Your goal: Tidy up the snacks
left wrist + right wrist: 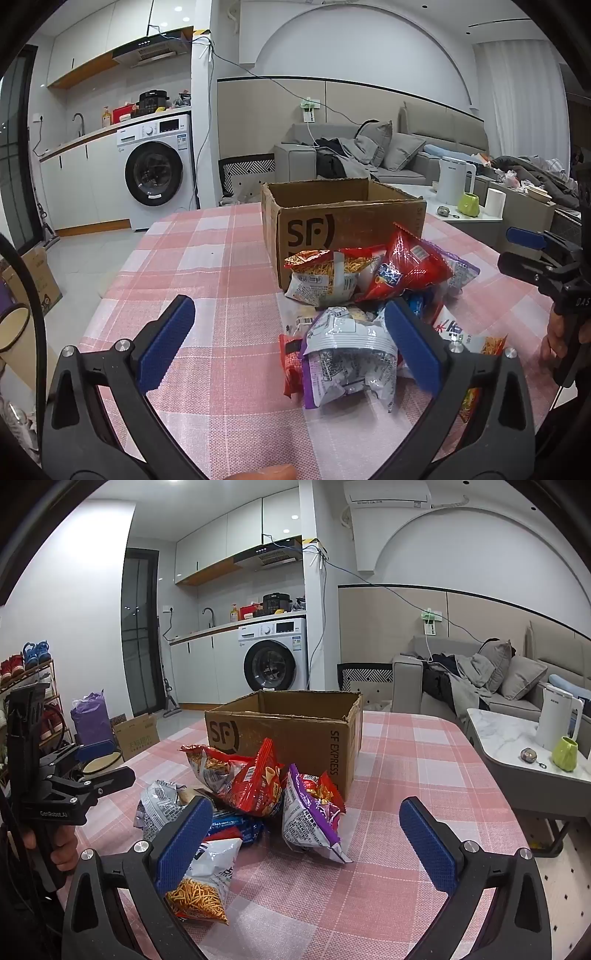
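A pile of snack bags lies on the pink checked tablecloth in front of an open SF cardboard box [343, 221], also in the right wrist view [284, 727]. In the left wrist view a grey-purple bag [347, 358] lies nearest, behind it a red bag [406, 269] and a noodle-snack bag [321, 277]. My left gripper [290, 343] is open, hovering over the table, its right finger over the grey-purple bag. In the right wrist view a red bag [258, 786], a purple bag [310, 812] and a white noodle bag [207, 878] show. My right gripper [306, 838] is open and empty.
The table's left edge [110, 291] drops to the floor. A low marble side table [517, 746] with a white kettle [554, 720] and green cup [565, 753] stands right. A sofa, washing machine [273, 657] and floor boxes lie beyond.
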Action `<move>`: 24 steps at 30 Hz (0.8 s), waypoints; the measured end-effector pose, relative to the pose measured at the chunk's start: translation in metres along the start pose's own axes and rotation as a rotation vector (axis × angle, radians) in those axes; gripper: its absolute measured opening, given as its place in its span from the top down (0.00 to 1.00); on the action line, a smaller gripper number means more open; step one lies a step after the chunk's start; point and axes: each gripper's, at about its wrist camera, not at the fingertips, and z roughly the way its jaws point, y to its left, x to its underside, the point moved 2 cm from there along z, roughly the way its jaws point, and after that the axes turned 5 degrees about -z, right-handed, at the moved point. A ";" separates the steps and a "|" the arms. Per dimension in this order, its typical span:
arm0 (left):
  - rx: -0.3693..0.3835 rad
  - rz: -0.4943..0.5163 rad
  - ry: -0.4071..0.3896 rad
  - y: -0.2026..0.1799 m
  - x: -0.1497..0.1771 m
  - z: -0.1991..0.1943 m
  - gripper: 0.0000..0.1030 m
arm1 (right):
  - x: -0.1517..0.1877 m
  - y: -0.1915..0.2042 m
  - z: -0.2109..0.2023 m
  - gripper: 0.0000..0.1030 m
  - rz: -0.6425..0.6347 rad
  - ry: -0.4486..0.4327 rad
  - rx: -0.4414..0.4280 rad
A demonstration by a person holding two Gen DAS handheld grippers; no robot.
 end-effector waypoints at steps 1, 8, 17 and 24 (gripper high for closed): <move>0.000 0.001 0.000 0.000 0.000 0.000 0.01 | 0.000 0.000 0.000 0.00 0.000 0.000 0.000; 0.001 0.000 -0.002 0.001 0.000 -0.002 0.00 | 0.000 0.000 0.000 0.00 0.000 0.002 -0.001; -0.001 0.002 0.005 0.000 0.000 0.000 0.00 | 0.000 0.000 0.000 0.00 0.001 0.003 -0.001; -0.001 0.002 0.005 0.000 0.000 0.000 0.00 | 0.000 0.000 0.000 0.00 0.002 0.003 -0.001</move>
